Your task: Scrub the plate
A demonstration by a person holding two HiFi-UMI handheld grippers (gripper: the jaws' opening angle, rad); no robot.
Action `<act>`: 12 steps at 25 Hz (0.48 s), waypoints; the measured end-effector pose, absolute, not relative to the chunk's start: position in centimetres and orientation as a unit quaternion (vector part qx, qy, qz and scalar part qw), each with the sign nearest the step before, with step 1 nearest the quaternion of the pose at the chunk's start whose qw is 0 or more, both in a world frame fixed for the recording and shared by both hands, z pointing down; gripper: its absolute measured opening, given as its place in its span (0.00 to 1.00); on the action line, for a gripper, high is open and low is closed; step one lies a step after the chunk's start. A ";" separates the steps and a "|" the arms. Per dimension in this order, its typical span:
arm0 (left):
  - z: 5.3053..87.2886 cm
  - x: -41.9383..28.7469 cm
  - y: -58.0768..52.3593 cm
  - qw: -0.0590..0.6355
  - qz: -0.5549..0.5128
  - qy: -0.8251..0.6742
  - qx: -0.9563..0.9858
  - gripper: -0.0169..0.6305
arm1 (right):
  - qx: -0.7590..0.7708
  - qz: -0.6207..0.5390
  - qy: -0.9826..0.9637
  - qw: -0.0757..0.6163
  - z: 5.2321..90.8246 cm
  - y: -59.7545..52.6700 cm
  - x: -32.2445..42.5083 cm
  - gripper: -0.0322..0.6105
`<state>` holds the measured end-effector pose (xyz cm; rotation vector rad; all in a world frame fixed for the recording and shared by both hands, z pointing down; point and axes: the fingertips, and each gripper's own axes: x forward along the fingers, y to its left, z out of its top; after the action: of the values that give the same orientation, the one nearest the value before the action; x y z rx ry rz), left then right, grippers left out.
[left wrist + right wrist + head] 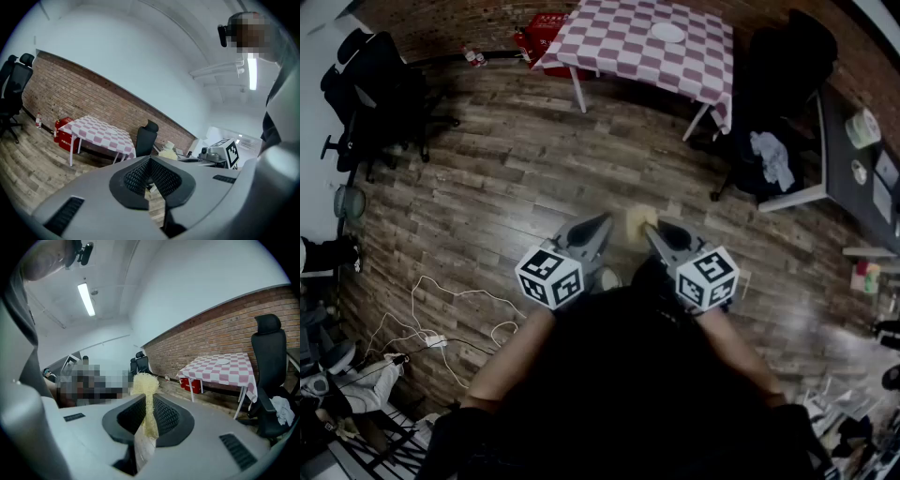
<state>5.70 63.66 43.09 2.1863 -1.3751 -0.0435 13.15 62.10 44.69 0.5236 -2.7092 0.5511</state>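
The white round plate (667,33), probably stiff, slick and breakable, lies far off on the pink-checked worktop (619,39), best steadied at its rim by the closed, empty left hand-held gripper (602,225) while the right hand-held gripper (652,228) pinches a soft pale-yellow fibrous scrubber (146,390).

A long white fluorescent ceiling tube (86,298) is glowing above and left of the right tongs (149,404). The head view is looking dim, its dark brown wooden plank floor (487,178) beyond the left tongs (602,223) bending at the edges. The pale yellow fibrous scrubbing pad (143,383) is showing sharp; black vignetting is ringing both gripper views.
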 end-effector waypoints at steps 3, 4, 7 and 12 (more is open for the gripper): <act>43.1 5.9 63.6 0.278 -0.016 -0.511 0.813 0.04 | 0.184 0.197 -0.949 0.164 44.8 62.0 13.5 0.13; 43.1 5.9 63.5 0.279 -0.016 -0.511 0.813 0.04 | 0.184 0.198 -0.948 0.165 44.8 61.9 13.6 0.13; 43.3 6.1 63.0 0.281 -0.017 -0.512 0.811 0.04 | 0.185 0.200 -0.948 0.164 45.0 61.5 13.9 0.13; 43.3 6.2 61.5 0.283 -0.018 -0.518 0.807 0.04 | 0.189 0.204 -0.946 0.164 45.0 59.9 14.9 0.13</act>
<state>6.20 61.50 43.32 2.1615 -1.3864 -0.0473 14.92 59.92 44.98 0.5397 -2.6980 0.5817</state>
